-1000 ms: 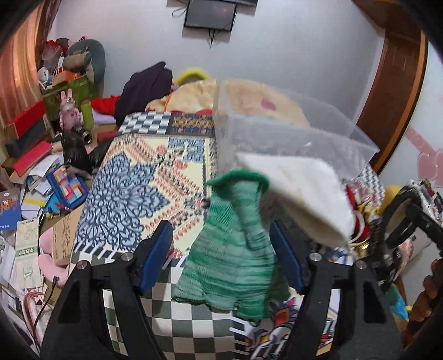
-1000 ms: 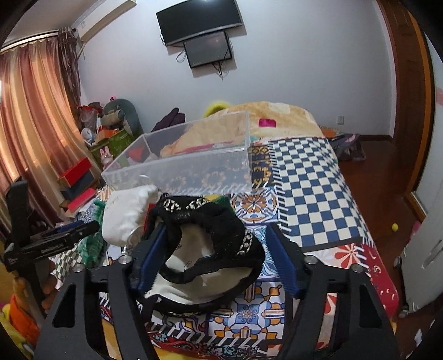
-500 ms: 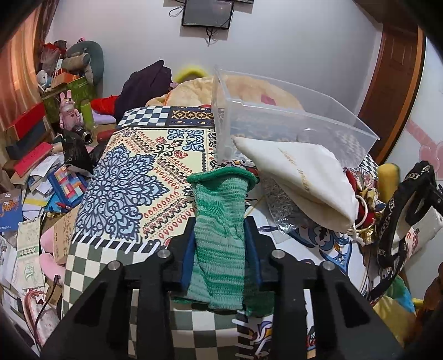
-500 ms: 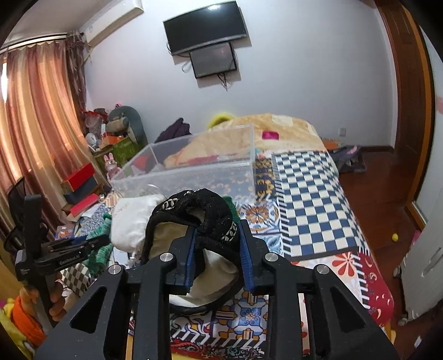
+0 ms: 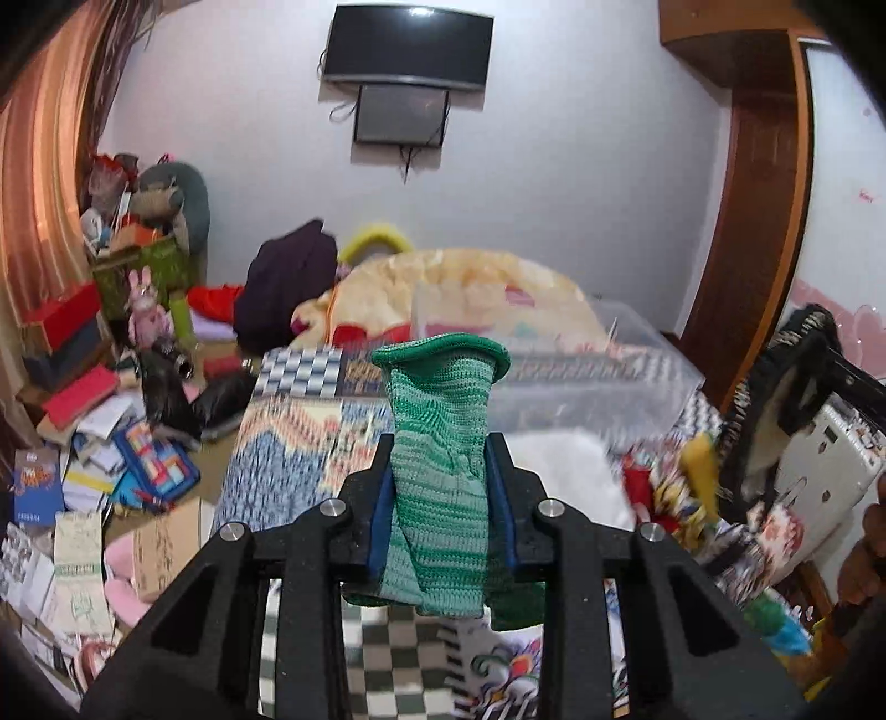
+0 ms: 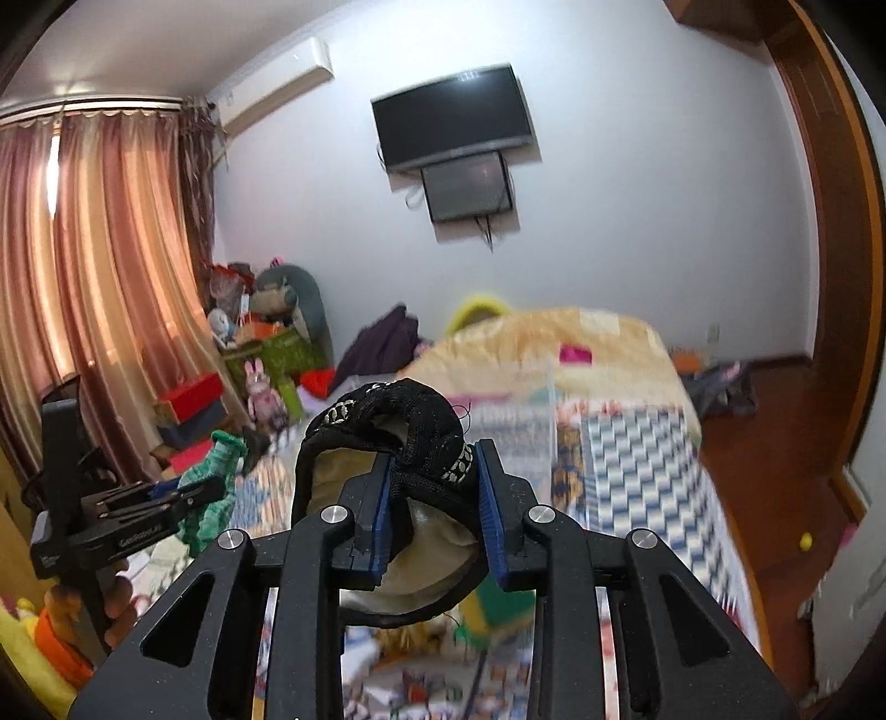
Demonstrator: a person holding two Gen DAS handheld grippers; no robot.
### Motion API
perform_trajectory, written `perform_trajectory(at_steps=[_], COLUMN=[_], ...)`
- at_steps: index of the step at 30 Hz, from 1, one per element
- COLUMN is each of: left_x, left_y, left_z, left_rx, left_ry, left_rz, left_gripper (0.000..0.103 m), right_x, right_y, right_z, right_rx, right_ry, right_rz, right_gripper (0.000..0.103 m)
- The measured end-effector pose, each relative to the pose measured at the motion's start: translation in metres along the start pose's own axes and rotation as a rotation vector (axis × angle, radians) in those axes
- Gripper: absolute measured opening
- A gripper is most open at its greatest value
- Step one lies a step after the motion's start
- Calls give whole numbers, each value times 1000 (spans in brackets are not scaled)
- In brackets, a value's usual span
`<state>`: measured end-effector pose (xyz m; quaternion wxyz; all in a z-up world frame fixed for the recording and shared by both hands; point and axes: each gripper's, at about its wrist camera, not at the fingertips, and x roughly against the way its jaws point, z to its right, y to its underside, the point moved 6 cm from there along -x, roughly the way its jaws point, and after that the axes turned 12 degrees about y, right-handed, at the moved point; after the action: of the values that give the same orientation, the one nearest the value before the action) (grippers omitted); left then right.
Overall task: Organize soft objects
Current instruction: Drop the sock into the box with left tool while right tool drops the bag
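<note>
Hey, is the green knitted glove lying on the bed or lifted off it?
Lifted. The left gripper is shut on the green knitted glove, and the right wrist view shows it hanging in the air above the bed.

Left tongs (image 5: 441,498) clamped, right tongs (image 6: 437,504) clamped (both raised, lvl)

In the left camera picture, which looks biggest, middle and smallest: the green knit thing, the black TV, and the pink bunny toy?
1. Green knit glove: biggest, but it sits right at the camera in the left gripper, so nearness inflates it.
2. Black TV.
3. Pink bunny toy: smallest.
</note>
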<state>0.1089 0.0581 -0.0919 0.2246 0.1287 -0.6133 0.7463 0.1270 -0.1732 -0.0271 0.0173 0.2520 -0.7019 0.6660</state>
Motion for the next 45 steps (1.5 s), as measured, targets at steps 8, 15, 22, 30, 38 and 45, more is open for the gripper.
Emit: perform_trajectory(at_steps=[8,15,22,30,38,45], left_x=[-7,-33,-78,-130,-152,-151], left_y=[-45,-73,-82,-70,-54,-51], left_z=[15,15,5,-1,7,8], left_rx=[-40,-20,26,32,-23,-26], left_ry=[28,75,85,58,45,59], left_rz=[49,42,-18,-128,-205,-227], left_gripper=[31,31,31,31,31,35], right_x=[-30,-59,-89,-109,-125,-135], right_y=[-31,-40,-37,-19,-7,1], right_z=[-17,-11,4,-1,-3,-8], right_rx=[39,-16,-76,6,88,127], right_ry=[33,108,204,241,213,189], right_rz=[70,66,3,-100,-209,-287], right_gripper=[25,25,25,25,25,29])
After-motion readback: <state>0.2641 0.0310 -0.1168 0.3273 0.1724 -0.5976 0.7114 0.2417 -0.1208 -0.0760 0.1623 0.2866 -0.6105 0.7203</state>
